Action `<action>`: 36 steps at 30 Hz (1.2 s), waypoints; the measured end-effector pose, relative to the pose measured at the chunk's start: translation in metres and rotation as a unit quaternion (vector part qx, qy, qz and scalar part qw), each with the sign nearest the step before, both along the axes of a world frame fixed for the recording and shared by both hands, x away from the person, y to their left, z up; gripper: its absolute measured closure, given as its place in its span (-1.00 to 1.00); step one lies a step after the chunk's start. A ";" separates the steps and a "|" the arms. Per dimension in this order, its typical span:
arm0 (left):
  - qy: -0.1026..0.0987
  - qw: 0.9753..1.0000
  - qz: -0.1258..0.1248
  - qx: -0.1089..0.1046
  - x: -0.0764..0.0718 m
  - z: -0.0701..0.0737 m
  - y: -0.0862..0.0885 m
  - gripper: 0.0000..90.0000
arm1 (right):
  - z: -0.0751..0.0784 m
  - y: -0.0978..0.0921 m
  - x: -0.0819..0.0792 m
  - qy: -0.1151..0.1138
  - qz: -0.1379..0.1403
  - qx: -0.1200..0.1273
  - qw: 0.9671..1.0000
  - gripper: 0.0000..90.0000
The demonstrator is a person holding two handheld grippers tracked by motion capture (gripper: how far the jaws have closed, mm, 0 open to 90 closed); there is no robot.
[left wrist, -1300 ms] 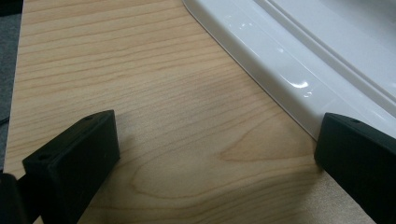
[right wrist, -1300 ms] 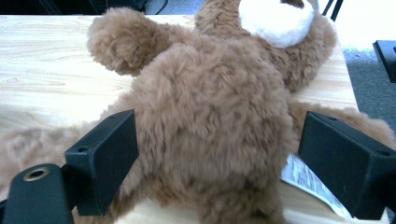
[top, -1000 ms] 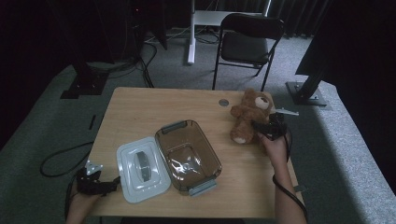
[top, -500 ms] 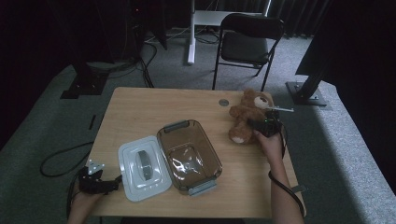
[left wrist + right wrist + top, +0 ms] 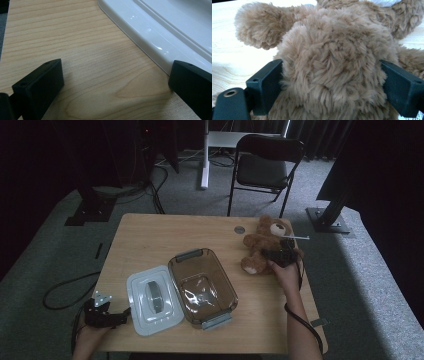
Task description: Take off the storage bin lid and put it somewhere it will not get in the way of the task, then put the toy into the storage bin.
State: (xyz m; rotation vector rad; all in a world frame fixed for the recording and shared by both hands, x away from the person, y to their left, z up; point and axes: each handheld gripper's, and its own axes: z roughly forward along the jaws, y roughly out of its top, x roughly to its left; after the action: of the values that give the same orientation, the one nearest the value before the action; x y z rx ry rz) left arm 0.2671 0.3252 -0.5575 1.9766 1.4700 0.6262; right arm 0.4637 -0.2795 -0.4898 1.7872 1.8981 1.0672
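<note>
A brown teddy bear (image 5: 258,241) lies at the table's far right. My right gripper (image 5: 272,254) is open, and its jaws straddle the bear's furry body (image 5: 332,50) and touch the fur on both sides. A clear brown tub (image 5: 202,285) sits open at the middle front, with its white lid (image 5: 152,300) flat beside it on the left. My left gripper (image 5: 122,315) rests low at the front left corner, open, with bare wood between its jaws. The lid's rim (image 5: 155,47) lies just ahead of the right jaw.
The wooden table (image 5: 165,235) has free room across its far left half. A round grommet (image 5: 239,229) sits near the bear's head. A folding chair (image 5: 267,165) stands beyond the far edge. Cables trail on the floor at left.
My right gripper has pushed forward onto the bear, so its jaws now flank the body. The left gripper has barely shifted beside the lid.
</note>
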 end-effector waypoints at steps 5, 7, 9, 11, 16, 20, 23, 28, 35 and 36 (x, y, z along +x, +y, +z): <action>0.000 1.000 0.001 0.000 0.000 0.000 0.000 -0.99 | -0.003 0.000 0.000 0.002 0.000 0.006 1.000 -0.76; 0.000 1.000 0.001 0.000 0.000 0.000 0.000 -0.99 | -0.003 0.001 0.000 0.002 0.001 0.001 1.000 -0.76; 0.000 1.000 0.001 0.000 0.000 0.000 0.000 -0.99 | -0.003 0.004 0.000 0.005 0.004 -0.010 1.000 -0.76; 0.000 1.000 0.001 0.000 0.000 0.000 0.000 -0.99 | -0.004 0.008 0.002 0.007 0.009 -0.020 1.000 -0.76; 0.000 1.000 0.001 0.000 0.000 0.000 0.000 -0.99 | -0.010 0.012 0.004 0.008 0.015 -0.029 0.999 -0.76; 0.000 1.000 0.001 0.000 0.000 0.000 0.000 -0.99 | -0.012 0.015 0.004 0.011 0.018 -0.045 0.999 -0.58; 0.000 1.000 0.001 0.000 0.000 0.000 0.000 -0.99 | -0.011 0.017 0.003 0.002 0.021 -0.067 0.998 -0.26; 0.000 1.000 0.001 0.000 0.000 0.000 0.000 -0.99 | -0.007 0.016 -0.004 -0.021 0.006 -0.078 0.997 0.31; 0.000 1.000 0.001 0.000 0.000 0.000 0.000 -0.99 | 0.000 0.008 -0.012 -0.039 -0.008 -0.056 0.998 0.50; 0.000 1.000 0.001 0.000 0.000 0.000 0.000 -0.99 | 0.001 0.008 -0.014 -0.041 -0.007 -0.055 0.998 0.51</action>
State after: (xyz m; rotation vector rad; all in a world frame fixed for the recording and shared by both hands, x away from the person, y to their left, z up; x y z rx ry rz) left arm 0.2667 0.3250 -0.5574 1.9760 1.4717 0.6260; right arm 0.4501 -0.2715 -0.4884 1.6687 1.8570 0.9945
